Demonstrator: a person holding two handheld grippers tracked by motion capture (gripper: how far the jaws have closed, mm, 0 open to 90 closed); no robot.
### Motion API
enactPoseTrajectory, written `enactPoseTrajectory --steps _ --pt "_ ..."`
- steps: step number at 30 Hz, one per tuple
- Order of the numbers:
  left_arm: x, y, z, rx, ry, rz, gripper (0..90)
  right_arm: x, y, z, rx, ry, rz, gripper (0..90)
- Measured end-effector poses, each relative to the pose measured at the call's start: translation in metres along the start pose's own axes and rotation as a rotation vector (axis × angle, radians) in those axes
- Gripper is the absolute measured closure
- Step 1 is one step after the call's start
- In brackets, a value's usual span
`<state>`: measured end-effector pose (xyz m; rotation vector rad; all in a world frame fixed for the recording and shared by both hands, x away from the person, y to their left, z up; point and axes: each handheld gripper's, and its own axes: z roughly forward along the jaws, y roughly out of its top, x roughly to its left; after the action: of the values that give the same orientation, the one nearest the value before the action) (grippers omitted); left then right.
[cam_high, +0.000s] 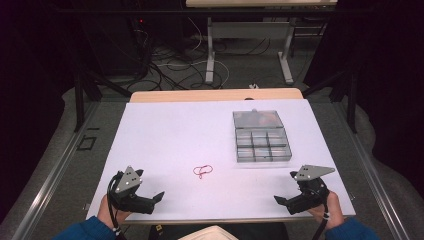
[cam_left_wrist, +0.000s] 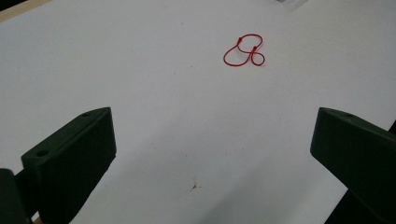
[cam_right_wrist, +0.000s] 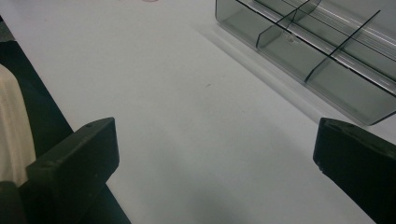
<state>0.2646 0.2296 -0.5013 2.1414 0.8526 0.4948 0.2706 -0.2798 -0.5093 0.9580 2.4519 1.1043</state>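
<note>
A thin red rubber band (cam_high: 203, 170) lies twisted in a loop on the white table top (cam_high: 175, 135), near the middle front; in the left gripper view the band (cam_left_wrist: 244, 50) is ahead and to the right of the jaws. My left gripper (cam_high: 159, 186) rests at the front left, open and empty (cam_left_wrist: 212, 149). At the front right my right gripper (cam_high: 285, 187) is open too (cam_right_wrist: 215, 154), with nothing between its jaws. A clear grey compartment box (cam_high: 261, 136) sits at the right, its near wall (cam_right_wrist: 299, 56) just beyond the right jaws.
The box's far section holds some orange and dark items (cam_high: 260, 119). The table's front edge (cam_high: 220, 219) runs just under both hands. Beyond the table are desk legs and cables (cam_high: 210, 65) on the floor.
</note>
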Motion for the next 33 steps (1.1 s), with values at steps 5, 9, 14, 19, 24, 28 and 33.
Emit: enactPoseTrajectory --steps 5,9,14,19,24,28,33 --pt "-0.001 0.0 0.0 -0.009 0.0 -0.003 0.3 0.0 0.002 0.001 0.001 0.002 -0.003 0.0" --pt "-0.001 0.001 0.001 -0.007 0.002 -0.001 0.3 0.0 0.006 0.004 -0.001 0.011 -0.009 0.0" --pt "-0.001 0.001 0.001 -0.008 -0.003 -0.004 0.3 0.002 0.011 0.01 -0.001 0.019 -0.018 0.0" --pt "-0.001 0.002 0.001 -0.003 -0.003 -0.005 0.4 0.003 0.015 0.014 -0.006 0.016 -0.031 0.0" --pt "-0.001 0.002 0.001 -0.002 -0.002 -0.005 0.3 0.003 0.02 0.017 -0.004 0.026 -0.036 0.0" --pt "0.0 0.002 0.001 -0.002 0.0 0.0 0.3 0.006 0.026 0.022 -0.001 0.038 -0.049 0.0" --pt "0.0 0.0 0.001 -0.009 -0.006 -0.003 0.3 0.01 0.035 0.031 0.008 0.042 -0.071 0.0"
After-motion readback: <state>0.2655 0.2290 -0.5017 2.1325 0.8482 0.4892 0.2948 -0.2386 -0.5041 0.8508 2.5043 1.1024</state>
